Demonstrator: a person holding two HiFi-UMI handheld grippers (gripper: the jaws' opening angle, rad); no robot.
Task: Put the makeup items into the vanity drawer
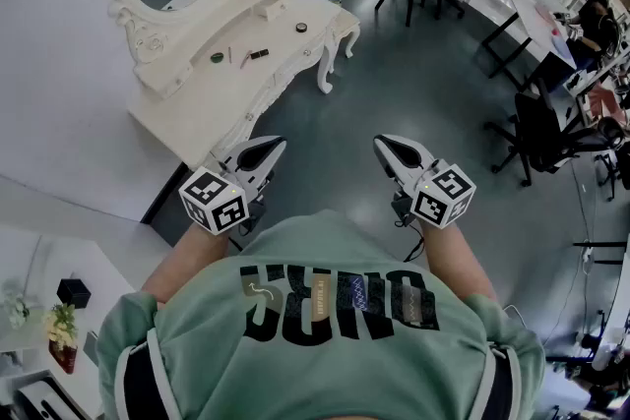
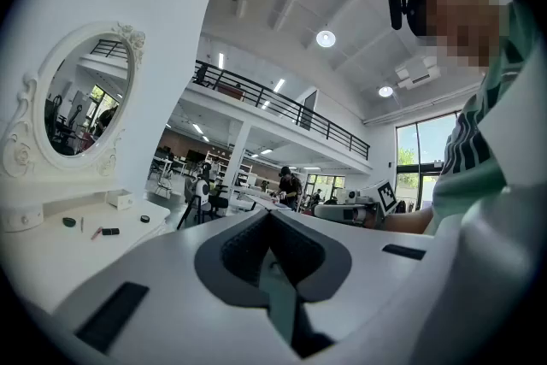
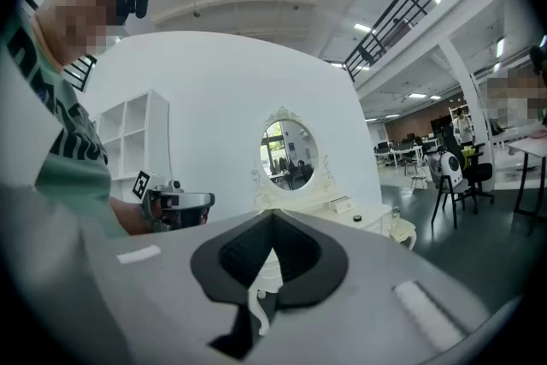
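At lower centre, the left tool [image 1: 275,146] and right tool [image 1: 383,144] are both pressed together, empty. Makeup items [image 1: 258,54] lie on the counter [image 1: 202,100], upper left, well apart.

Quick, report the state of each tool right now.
Left tool: closed, holding nothing.
Right tool: closed, holding nothing.

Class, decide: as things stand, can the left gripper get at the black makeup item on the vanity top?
Probably not without stepping closer: the left gripper hangs by the person's chest, bare floor between it and the vanity. Nothing covers the black item.
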